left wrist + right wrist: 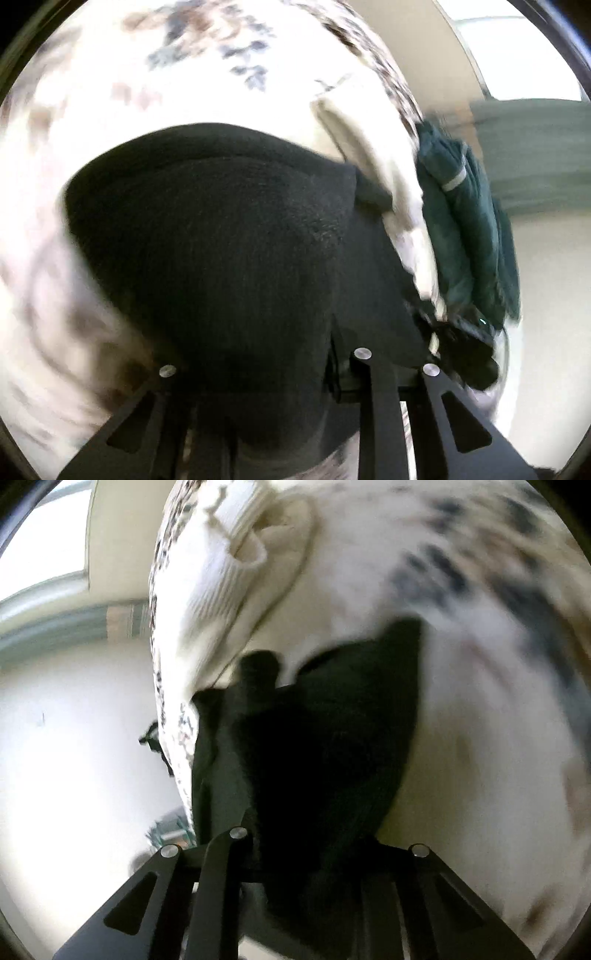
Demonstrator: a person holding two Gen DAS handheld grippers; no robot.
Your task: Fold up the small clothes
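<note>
The black cloth [229,258] drapes over both grippers — the left gripper [258,369] and right gripper [314,849] each seem clenched on it, fingertips hidden; it lies on the patterned bedspread [92,92], beside a white garment [221,602]; everything blurs.

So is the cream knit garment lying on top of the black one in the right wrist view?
No, the cream knit garment lies beyond the black garment.

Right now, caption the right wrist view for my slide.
Right hand-held gripper clamps a black fleece garment over a floral bedspread.
</note>
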